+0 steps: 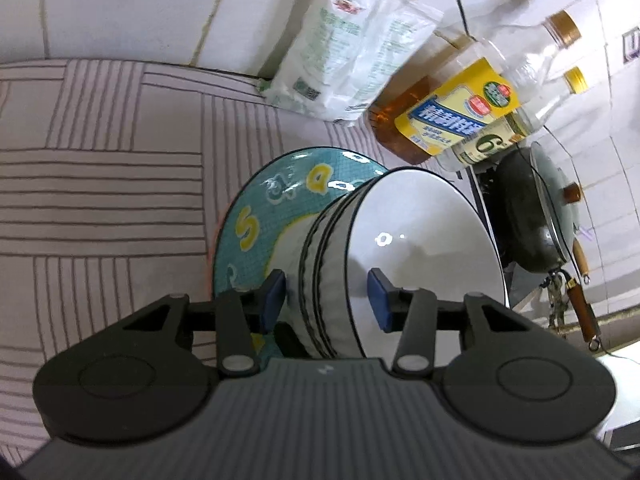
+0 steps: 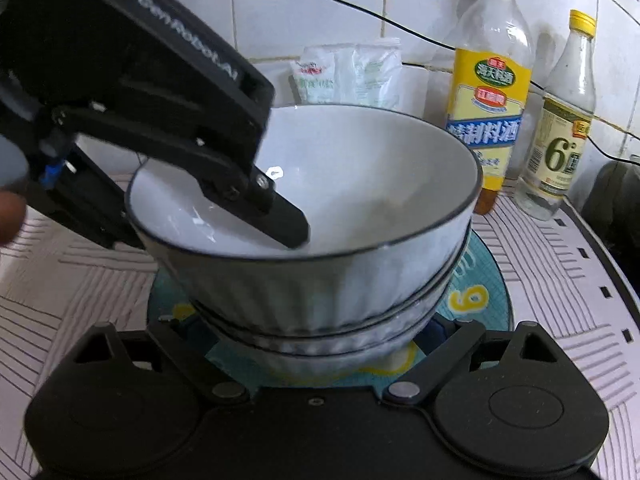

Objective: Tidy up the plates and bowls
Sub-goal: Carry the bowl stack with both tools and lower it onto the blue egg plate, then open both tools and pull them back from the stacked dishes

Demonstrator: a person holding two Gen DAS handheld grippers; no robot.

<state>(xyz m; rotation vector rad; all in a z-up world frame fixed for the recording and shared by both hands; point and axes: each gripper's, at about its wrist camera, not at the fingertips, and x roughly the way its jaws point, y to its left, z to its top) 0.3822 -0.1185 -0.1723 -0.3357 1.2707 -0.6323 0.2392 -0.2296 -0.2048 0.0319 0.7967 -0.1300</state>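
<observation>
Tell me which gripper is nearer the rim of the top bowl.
Left. The left gripper straddles the rim of the top bowl, one finger inside; the right gripper sits lower, beside the lower bowls.

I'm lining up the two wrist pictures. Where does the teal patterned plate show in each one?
Left wrist: teal plate at centre, left of and behind the stacked white bowls.
Right wrist: teal plate lower centre, under the bowls, mostly hidden.
Shared landmark: yellow-labelled bottle.

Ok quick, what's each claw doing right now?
Left claw: open, straddling the rim of the top bowl, not squeezing it.
Right claw: cannot be told, its tips are hidden behind the stacked bowls.
</observation>
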